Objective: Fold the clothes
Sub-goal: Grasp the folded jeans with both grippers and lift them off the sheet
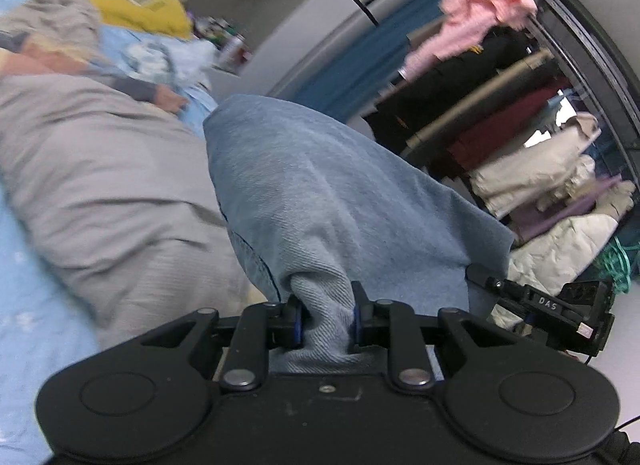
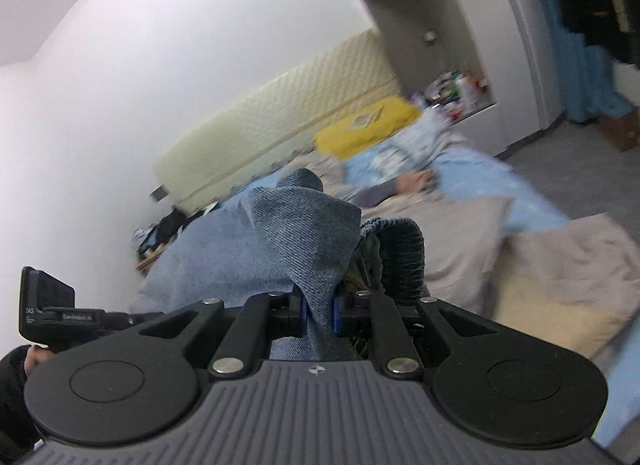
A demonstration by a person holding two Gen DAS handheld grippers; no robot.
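- Left claw (image 1: 326,319): jaws drawn close, clamped on a bunched fold of blue cloth (image 1: 320,201).
- Right claw (image 2: 319,315): jaws close together, pinching the cloth, held raised beside the left claw.

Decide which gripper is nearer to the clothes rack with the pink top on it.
Left. The left gripper, shut on the blue garment, has the clothes rack close ahead to its right. The right gripper faces the bed, catching only the rack's edge.

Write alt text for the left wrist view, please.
The left gripper is shut on a bunched fold of blue denim garment, lifted above a bed with a grey blanket. An open wardrobe of hanging clothes stands right.
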